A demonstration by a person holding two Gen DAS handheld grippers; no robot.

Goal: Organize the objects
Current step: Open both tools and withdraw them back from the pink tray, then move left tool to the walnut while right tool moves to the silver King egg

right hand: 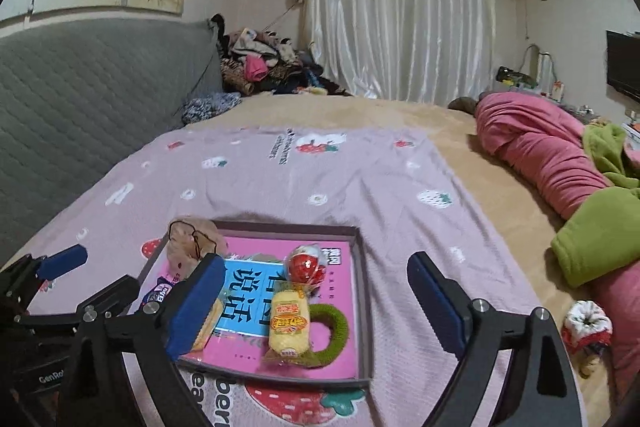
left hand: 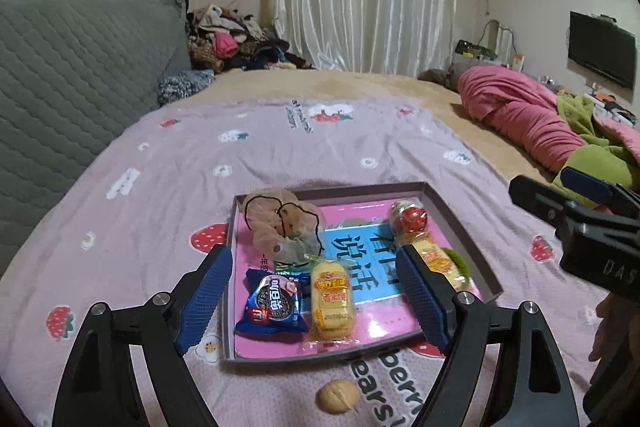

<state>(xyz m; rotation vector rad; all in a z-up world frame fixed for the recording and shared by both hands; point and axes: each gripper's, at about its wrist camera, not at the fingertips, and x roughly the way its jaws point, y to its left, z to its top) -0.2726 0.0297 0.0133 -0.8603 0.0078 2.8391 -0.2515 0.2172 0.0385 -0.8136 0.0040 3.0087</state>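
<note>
A shallow grey box tray (left hand: pixel 360 187) (right hand: pixel 362 291) with a pink and blue book in its bottom lies on the pink strawberry sheet. In it are a blue Oreo pack (left hand: pixel 274 307), two yellow cake packs (left hand: pixel 333 301) (right hand: pixel 289 321), a red wrapped sweet (left hand: pixel 409 219) (right hand: pixel 306 265), a beige scrunchie (left hand: pixel 280 223) (right hand: pixel 192 239) and a green fuzzy ring (right hand: pixel 334 327). A walnut (left hand: pixel 338 395) lies on the sheet in front of the tray. My left gripper (left hand: pixel 316 299) is open over the tray's near side. My right gripper (right hand: pixel 316 307) is open above the tray's right side.
A grey quilted headboard (left hand: pixel 72 67) is at the left. A clothes pile (left hand: pixel 236 39) lies at the back. Pink and green bedding (right hand: pixel 560 167) is heaped at the right, with a small red and white plush thing (right hand: pixel 586 325) beside it. The right gripper's body (left hand: pixel 588 227) shows at the right of the left wrist view.
</note>
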